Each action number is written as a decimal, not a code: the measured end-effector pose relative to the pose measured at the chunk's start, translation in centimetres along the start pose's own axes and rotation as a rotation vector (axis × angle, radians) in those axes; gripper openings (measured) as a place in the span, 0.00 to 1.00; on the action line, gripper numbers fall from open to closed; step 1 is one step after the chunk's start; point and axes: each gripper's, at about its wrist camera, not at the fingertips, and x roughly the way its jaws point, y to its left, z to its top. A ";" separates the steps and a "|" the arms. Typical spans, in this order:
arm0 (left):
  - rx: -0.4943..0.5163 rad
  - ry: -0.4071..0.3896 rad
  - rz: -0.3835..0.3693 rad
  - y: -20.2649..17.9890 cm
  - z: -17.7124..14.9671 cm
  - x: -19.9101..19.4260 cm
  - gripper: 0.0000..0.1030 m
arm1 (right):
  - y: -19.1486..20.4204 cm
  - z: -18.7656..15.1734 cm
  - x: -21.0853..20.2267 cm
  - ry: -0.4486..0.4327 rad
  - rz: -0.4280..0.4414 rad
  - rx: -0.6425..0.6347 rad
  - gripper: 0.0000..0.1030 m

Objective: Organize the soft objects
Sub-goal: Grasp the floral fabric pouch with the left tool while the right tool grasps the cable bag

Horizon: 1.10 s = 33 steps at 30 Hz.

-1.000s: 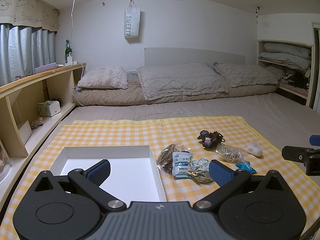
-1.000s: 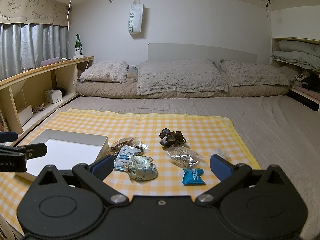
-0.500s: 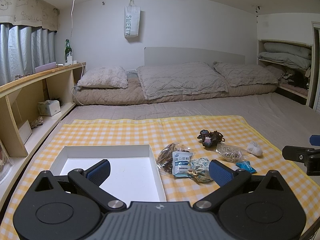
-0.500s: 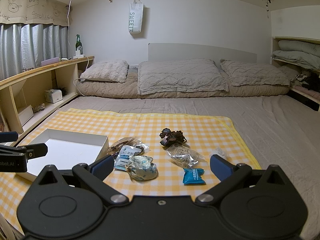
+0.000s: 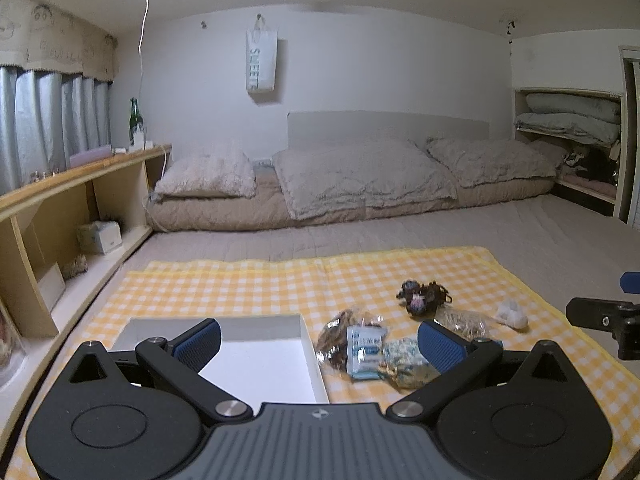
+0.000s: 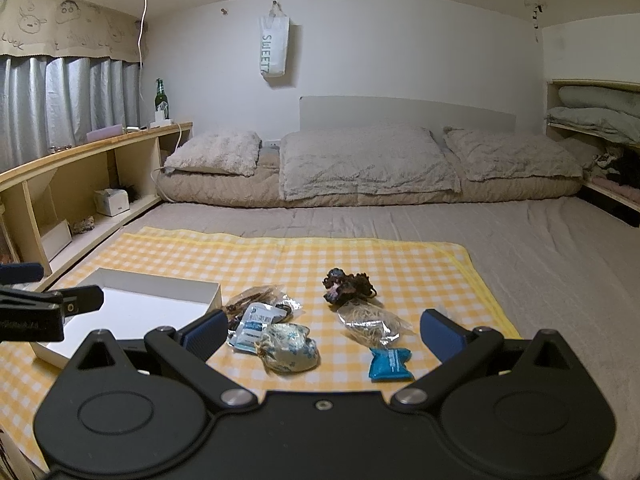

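Note:
An empty white box [image 5: 256, 364] [image 6: 132, 300] sits at the left of a yellow checked cloth [image 6: 280, 256]. Right of it lie a white-blue packet [image 5: 364, 350] [image 6: 252, 324], a floral pouch [image 6: 290, 348] [image 5: 404, 364], a dark hair-tie bundle [image 6: 346, 286] [image 5: 422, 298], a clear bag of rubber bands [image 6: 372, 322], a small blue packet [image 6: 390, 364] and a white cotton lump [image 5: 512, 314]. My left gripper [image 5: 318, 340] hovers open over the box's right edge. My right gripper [image 6: 320, 330] hangs open above the pouch and packets, holding nothing.
The cloth lies on a grey bed with pillows [image 6: 364, 164] along the far wall. A wooden shelf unit [image 6: 80, 176] runs down the left side, a green bottle [image 6: 161, 98] on top. Folded bedding [image 5: 568, 116] fills a niche at the right.
Both grippers have barely moved; the left view has tilted slightly, so the box and packets sit a little lower. Nothing was picked up or released.

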 end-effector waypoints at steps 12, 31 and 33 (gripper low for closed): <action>0.031 -0.070 -0.013 -1.6 5.2 2.5 1.00 | -1.8 5.3 1.2 -0.050 0.008 -0.003 1.00; 0.041 0.112 -0.099 -5.8 5.0 14.6 1.00 | -6.0 9.7 10.8 -0.013 -0.095 0.026 1.00; 0.041 0.171 -0.123 -6.1 4.2 16.1 1.00 | -6.6 9.2 11.9 0.013 -0.103 0.036 1.00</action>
